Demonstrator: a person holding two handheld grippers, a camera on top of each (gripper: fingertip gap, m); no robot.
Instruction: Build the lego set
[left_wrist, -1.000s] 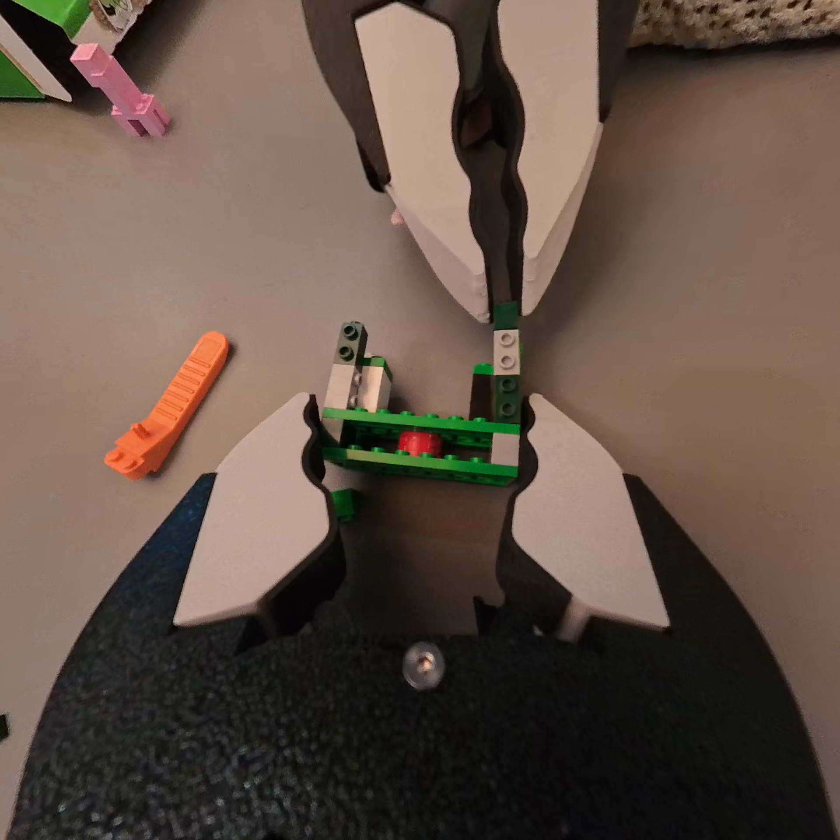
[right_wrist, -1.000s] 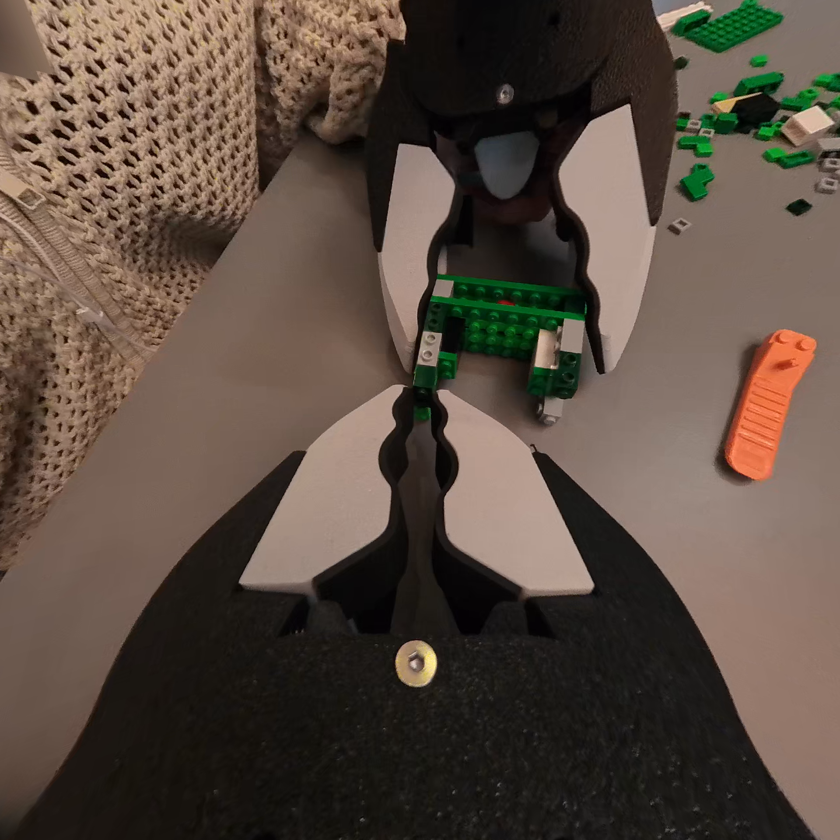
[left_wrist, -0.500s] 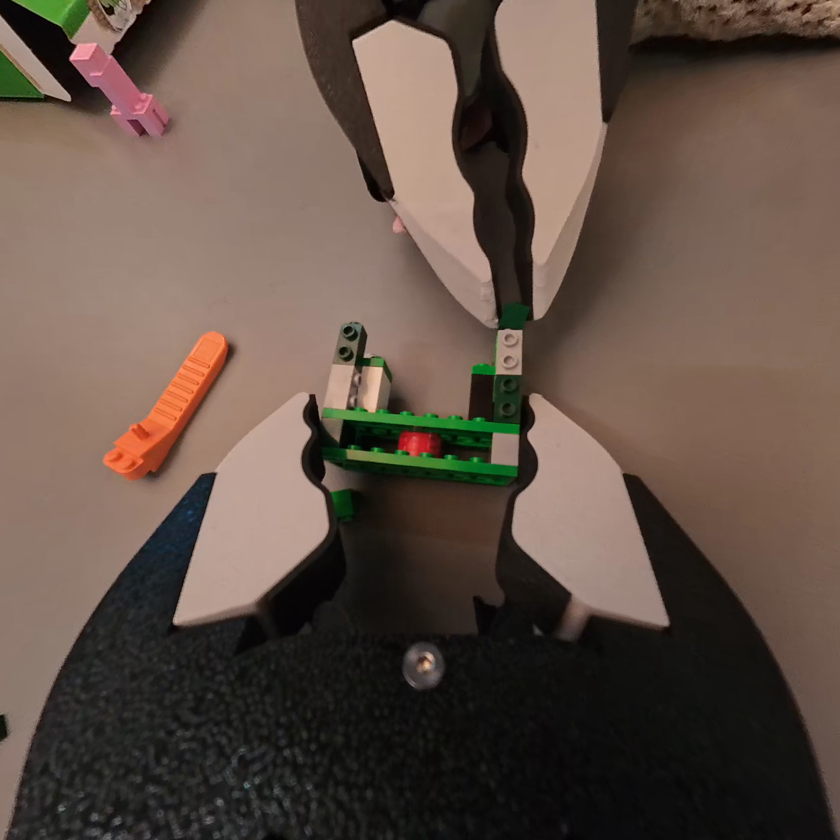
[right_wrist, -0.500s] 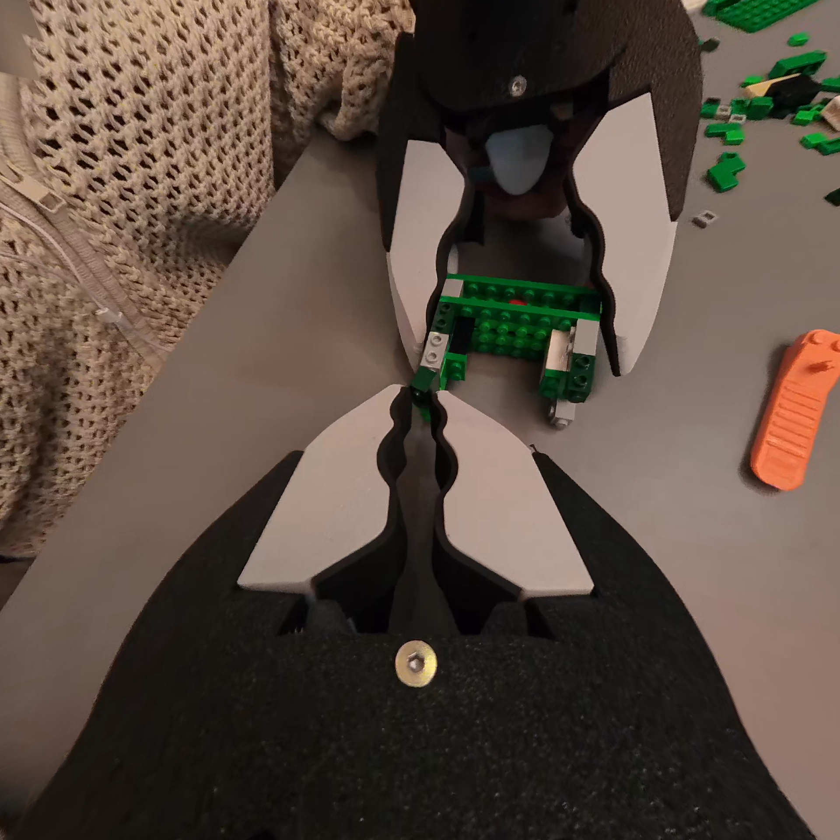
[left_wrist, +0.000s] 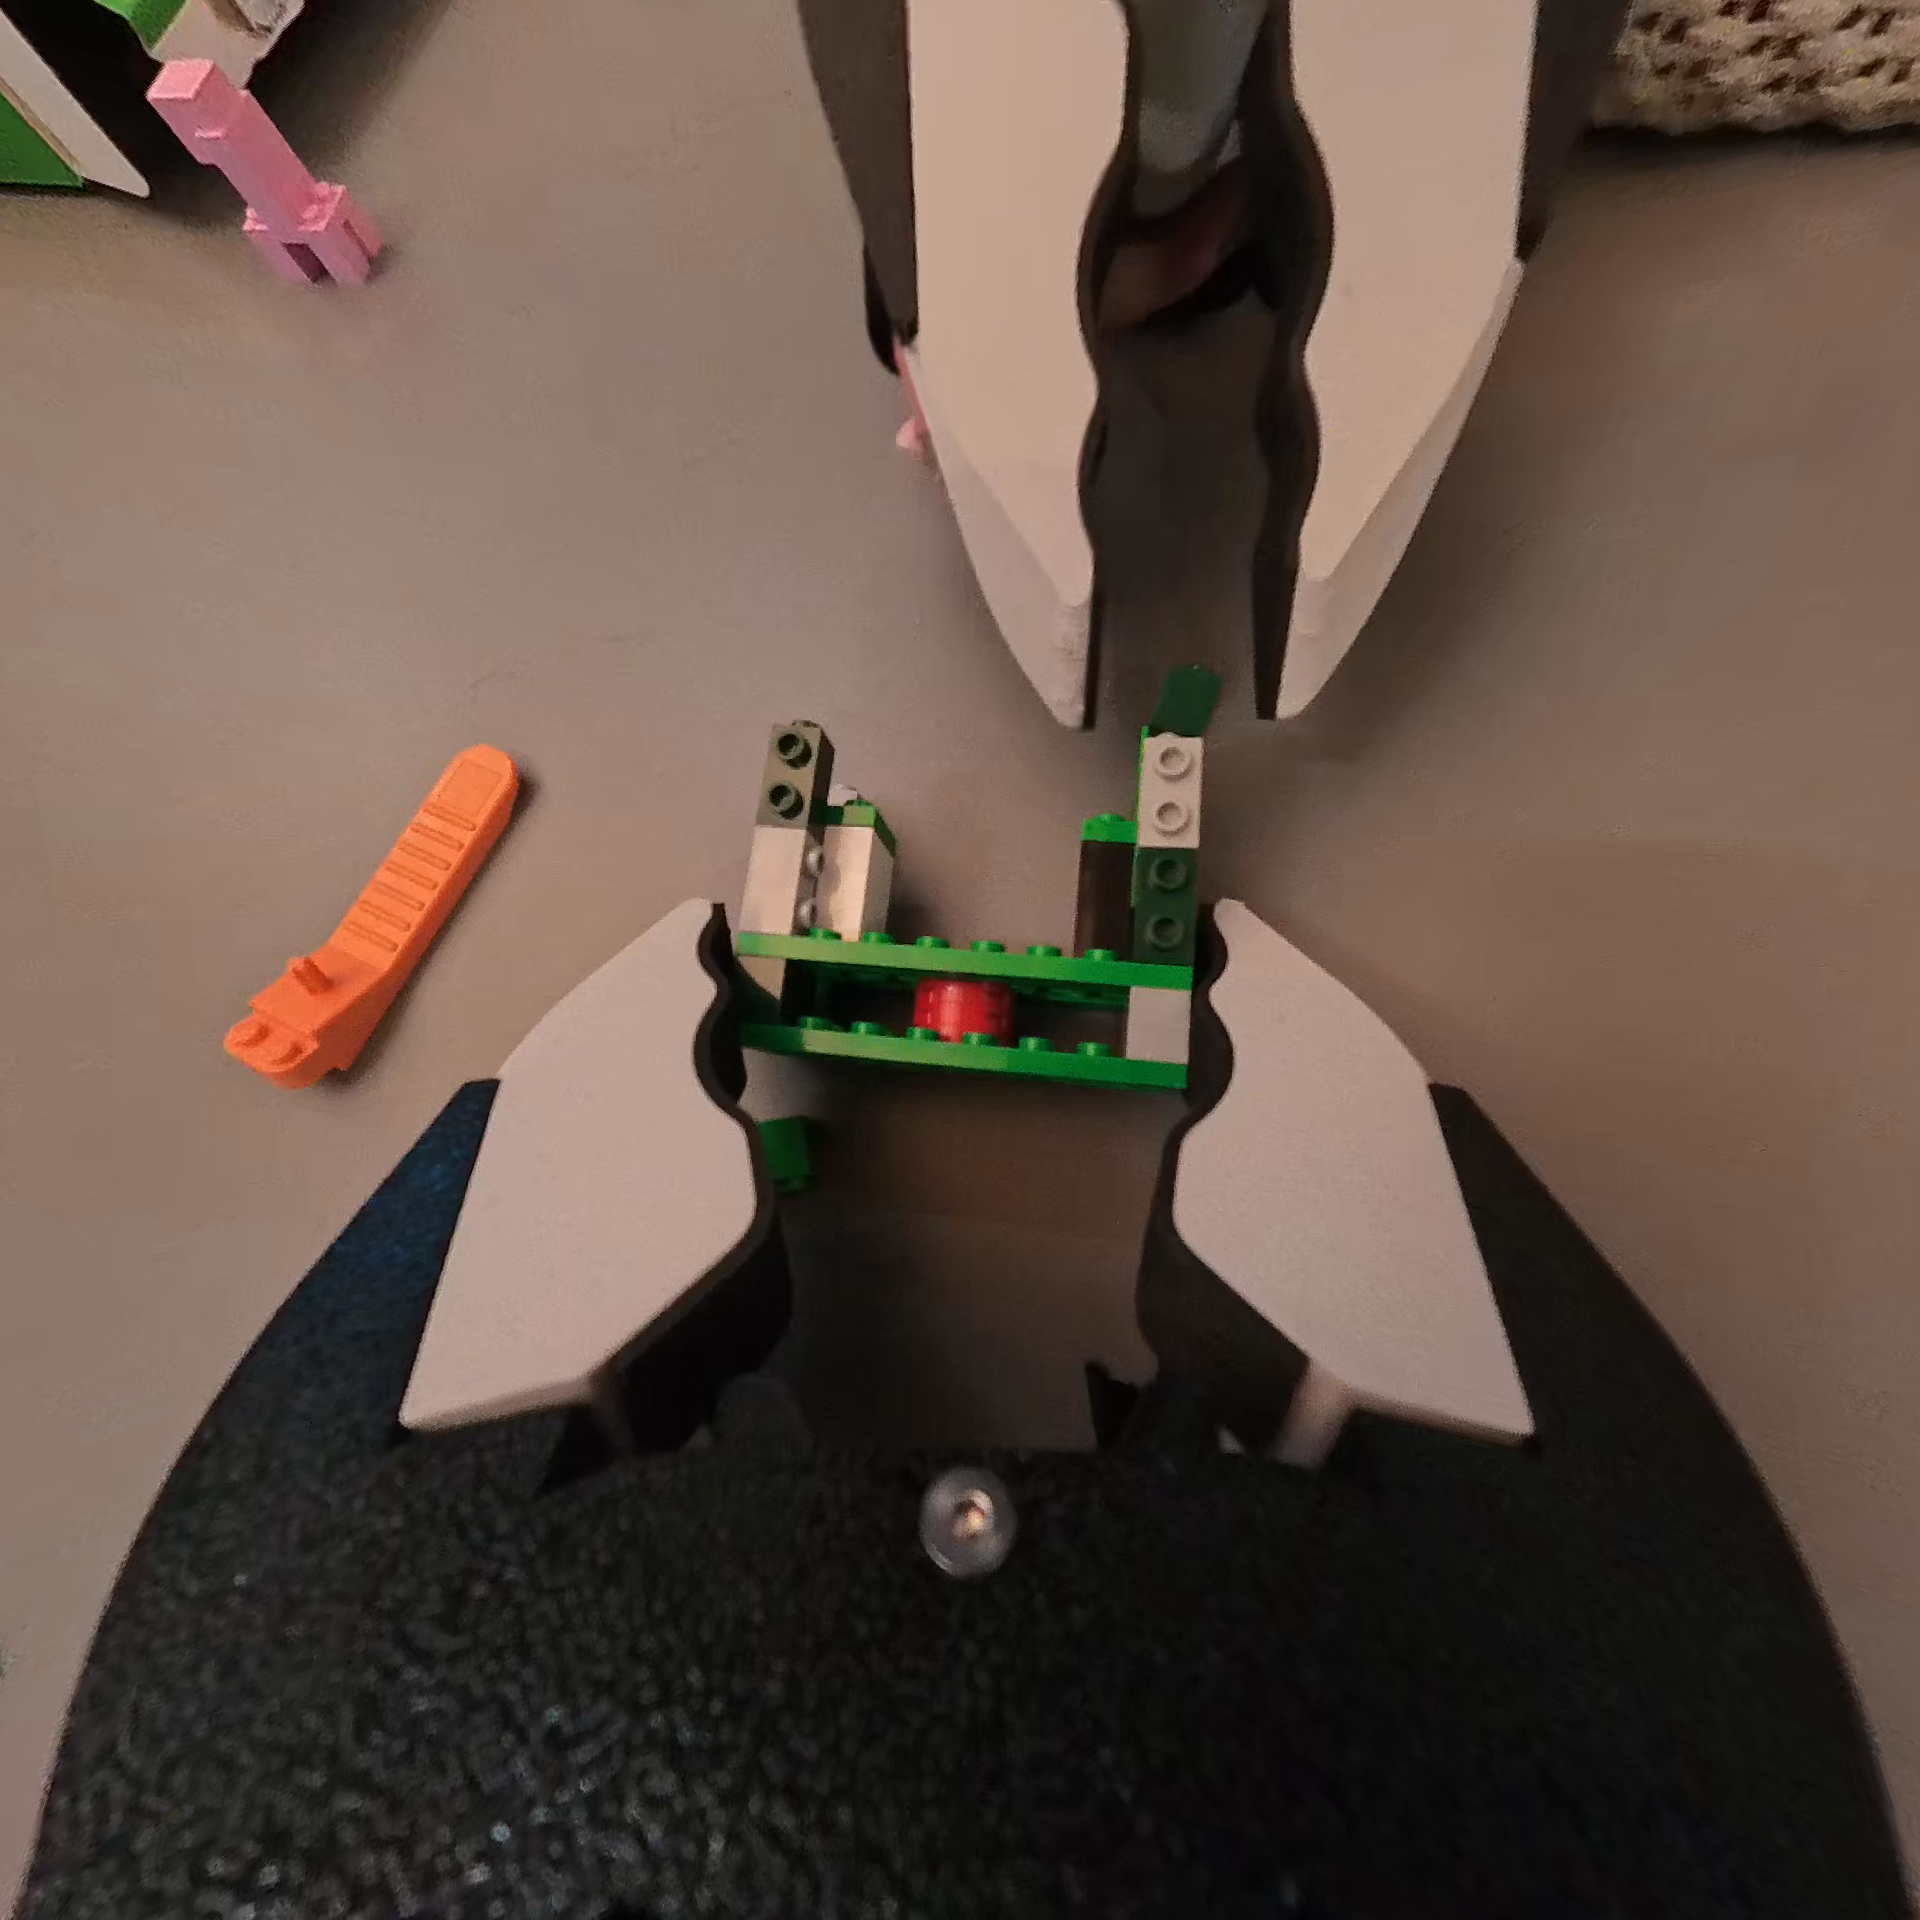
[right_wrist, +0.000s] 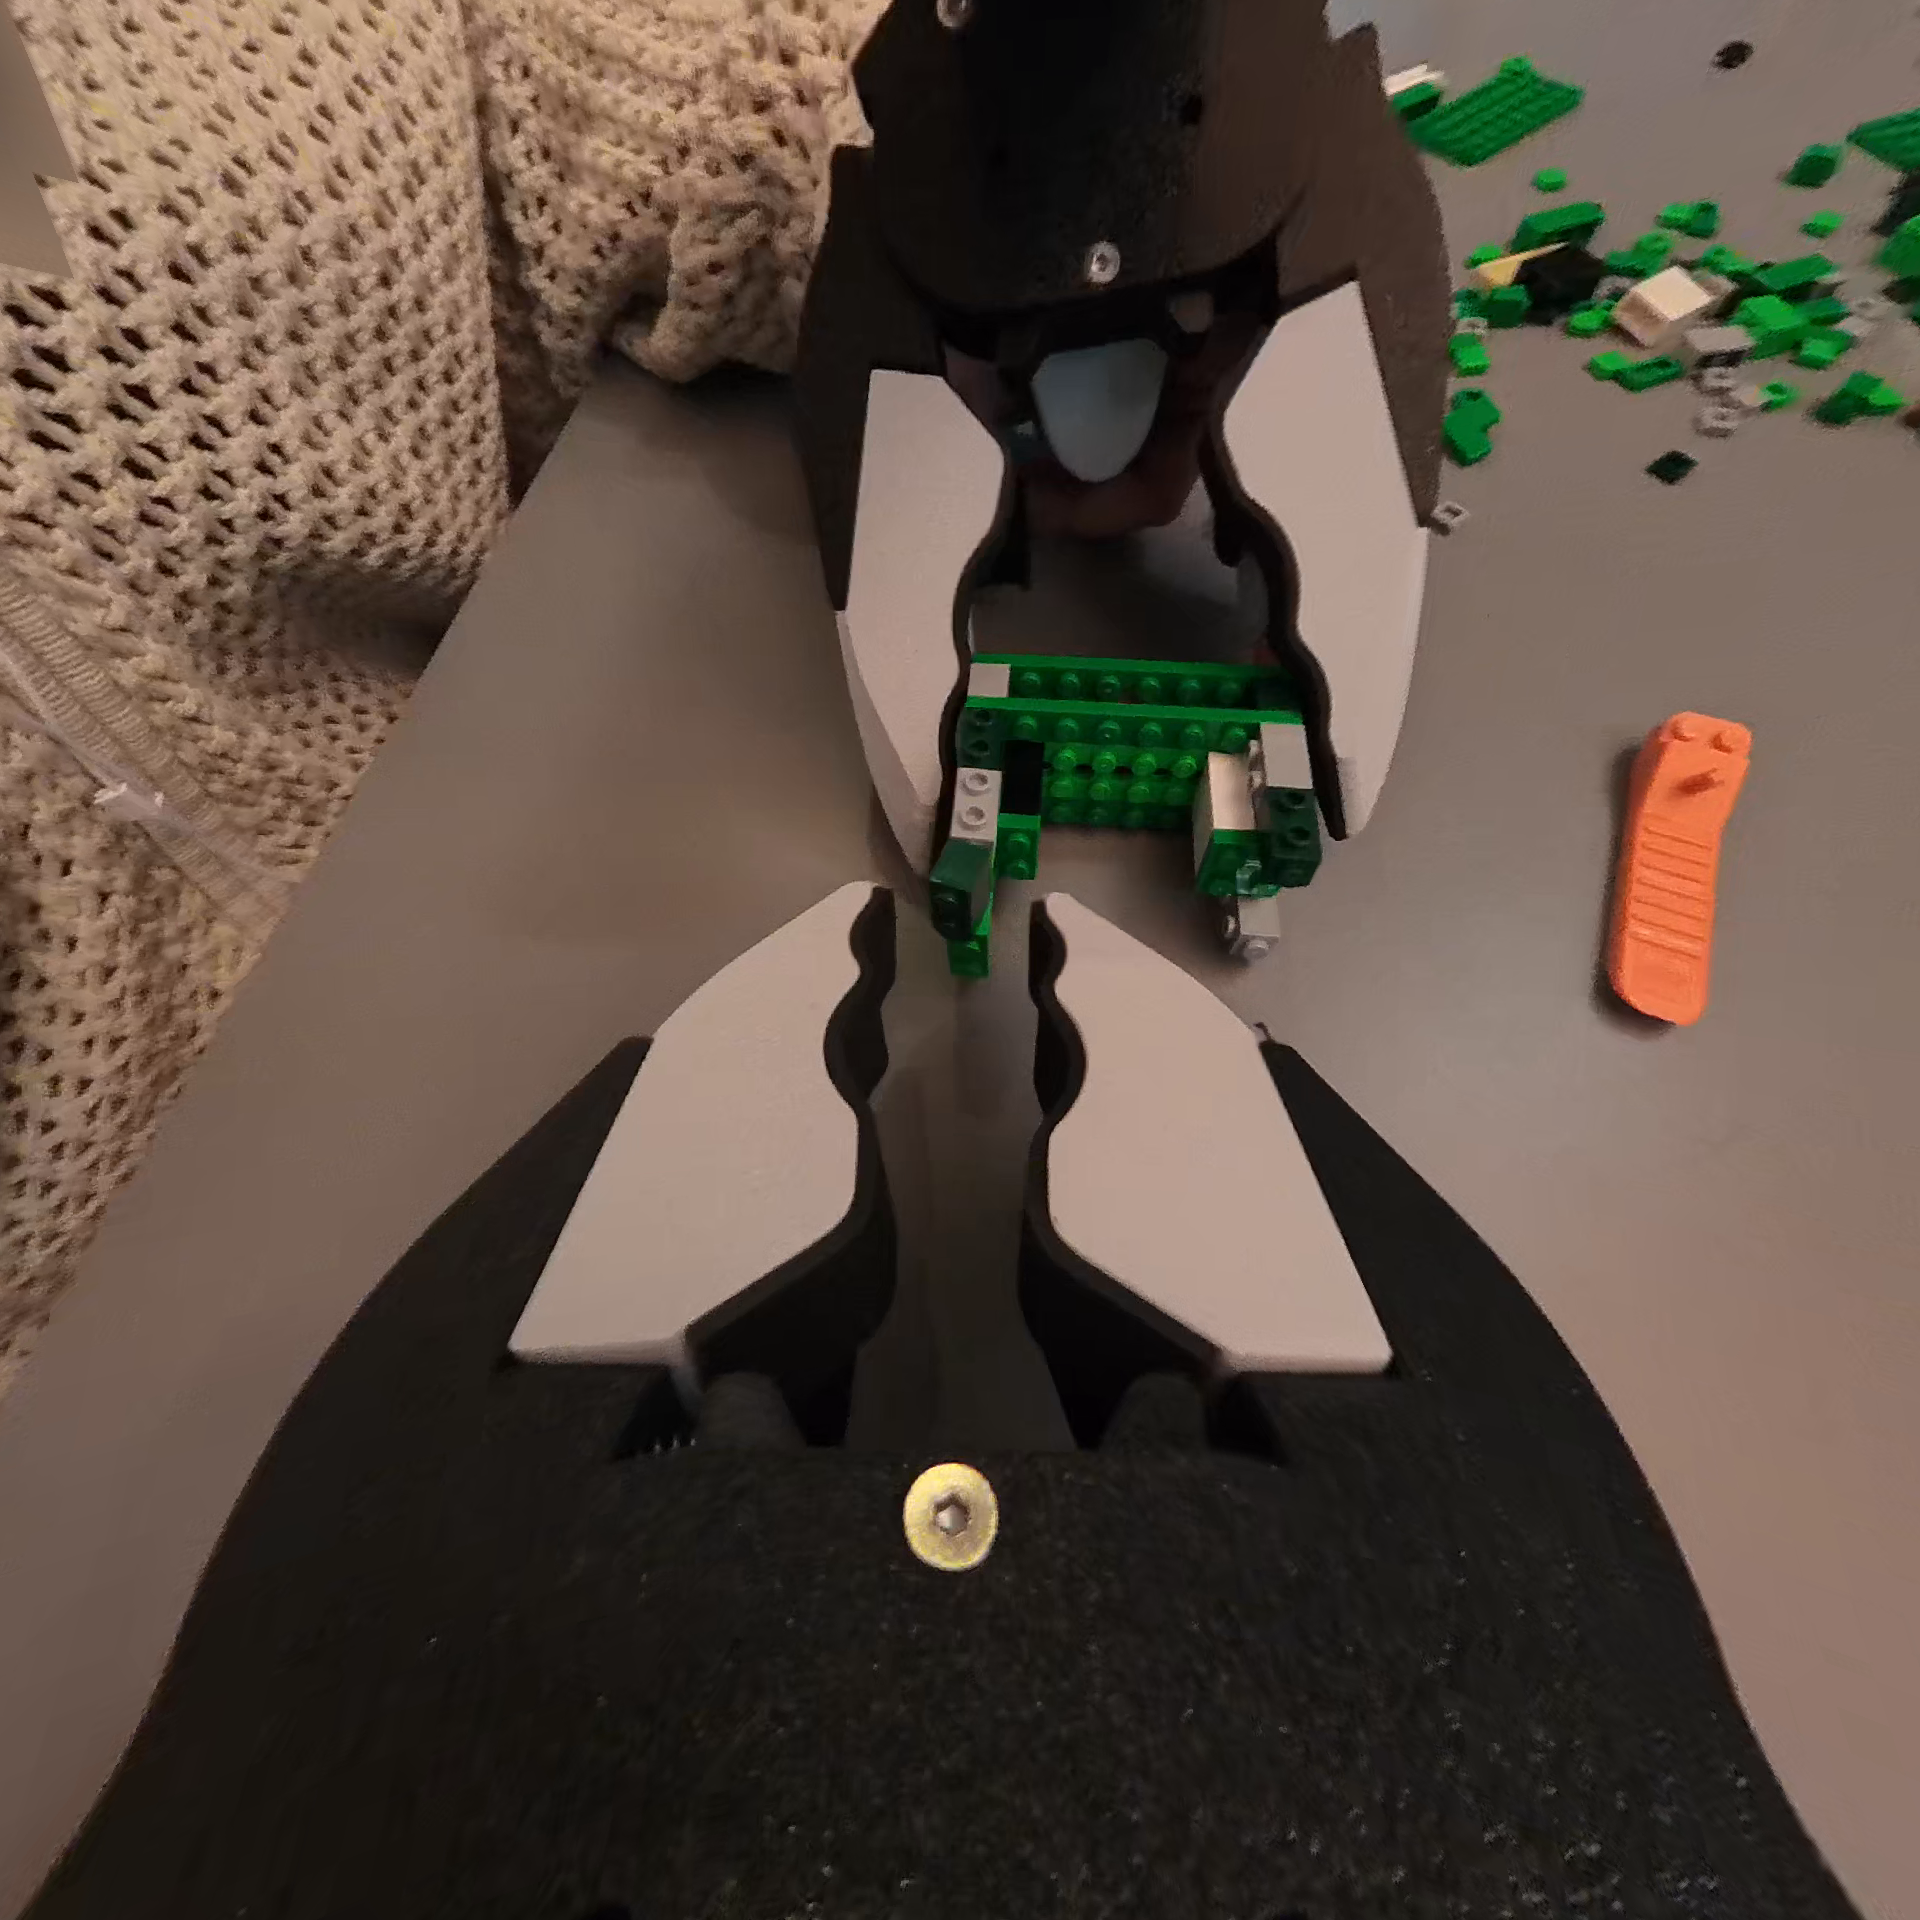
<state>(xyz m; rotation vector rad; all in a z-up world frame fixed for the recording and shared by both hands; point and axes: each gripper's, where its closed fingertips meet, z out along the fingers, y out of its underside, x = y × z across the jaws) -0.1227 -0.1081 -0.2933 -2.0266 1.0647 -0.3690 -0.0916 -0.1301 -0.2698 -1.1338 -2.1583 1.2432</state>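
The green lego build (left_wrist: 966, 961), two long green plates with a red round piece between them and two short grey-and-green columns, lies on the grey table. My left gripper (left_wrist: 961, 987) is shut on its two ends. The build also shows in the right wrist view (right_wrist: 1122, 769), held by the left gripper (right_wrist: 1132, 748). A dark green brick (right_wrist: 961, 873) sits tilted on the end of one column. My right gripper (right_wrist: 961, 914) is open, its fingertips on either side of that brick without touching it. In the left wrist view the right gripper (left_wrist: 1174, 707) stands just beyond the brick (left_wrist: 1184, 701).
An orange brick separator (left_wrist: 374, 925) lies left of the build, also seen in the right wrist view (right_wrist: 1683, 862). A pink piece (left_wrist: 265, 177) lies far left. Loose green bricks (right_wrist: 1714, 301) are scattered beyond. A cream knitted blanket (right_wrist: 208, 416) hangs past the table edge. A small green brick (left_wrist: 790, 1148) lies by my left finger. The grippers' ends are close to 5 cm from one another.
My right gripper has opened and let go of the dark green brick, which stays tilted on the column's end. It has drawn back slightly. The left gripper still holds the build.
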